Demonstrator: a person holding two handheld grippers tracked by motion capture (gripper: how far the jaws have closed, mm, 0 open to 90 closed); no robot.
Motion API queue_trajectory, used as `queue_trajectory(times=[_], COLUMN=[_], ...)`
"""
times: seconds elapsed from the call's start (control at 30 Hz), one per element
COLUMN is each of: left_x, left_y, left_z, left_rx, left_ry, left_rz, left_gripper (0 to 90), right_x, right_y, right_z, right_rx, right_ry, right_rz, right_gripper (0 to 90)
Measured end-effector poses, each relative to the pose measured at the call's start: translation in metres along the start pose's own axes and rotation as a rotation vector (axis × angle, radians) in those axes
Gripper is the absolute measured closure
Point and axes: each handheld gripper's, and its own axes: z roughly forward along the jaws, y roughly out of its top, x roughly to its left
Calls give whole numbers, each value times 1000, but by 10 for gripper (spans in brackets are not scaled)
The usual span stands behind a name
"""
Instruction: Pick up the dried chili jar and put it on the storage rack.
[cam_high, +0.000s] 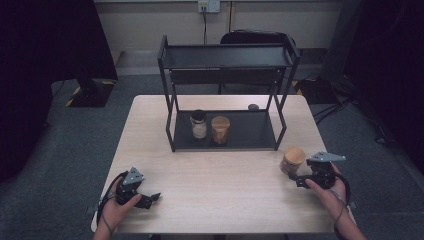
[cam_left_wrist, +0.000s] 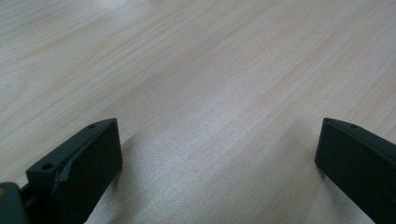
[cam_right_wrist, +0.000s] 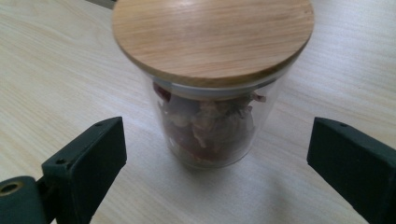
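My right claw (cam_right_wrist: 212, 154) spread wide, jar (cam_right_wrist: 212, 88) ahead between jaws, untouched, upright on table (cam_high: 210, 175) right-front of rack (cam_high: 225, 131). Advance level, centre glass below wooden lid, squeeze gently. My left claw (cam_left_wrist: 219, 158) apart, idle.

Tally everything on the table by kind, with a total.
Glass jars with wooden lids: 2, one on the rack's bottom shelf, one on the table in front of the right gripper
Glass jar with black lid: 1
Black two-tier metal rack: 1
Small dark round object behind the rack: 1
Total: 5
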Motion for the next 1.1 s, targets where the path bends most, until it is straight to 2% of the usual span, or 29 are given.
queue_trajectory(times=[0.5,1.1], left_x=[0,0], left_y=[0,0], left_z=[0,0], left_rx=[0,2], left_ry=[0,-1], left_rz=[0,4], left_gripper=[1,1], right_x=[-4,-3], right_y=[4,7], right_z=[15,26], right_rx=[-11,-42], right_ry=[-4,13], right_rz=[-5,-12], right_gripper=[76,152])
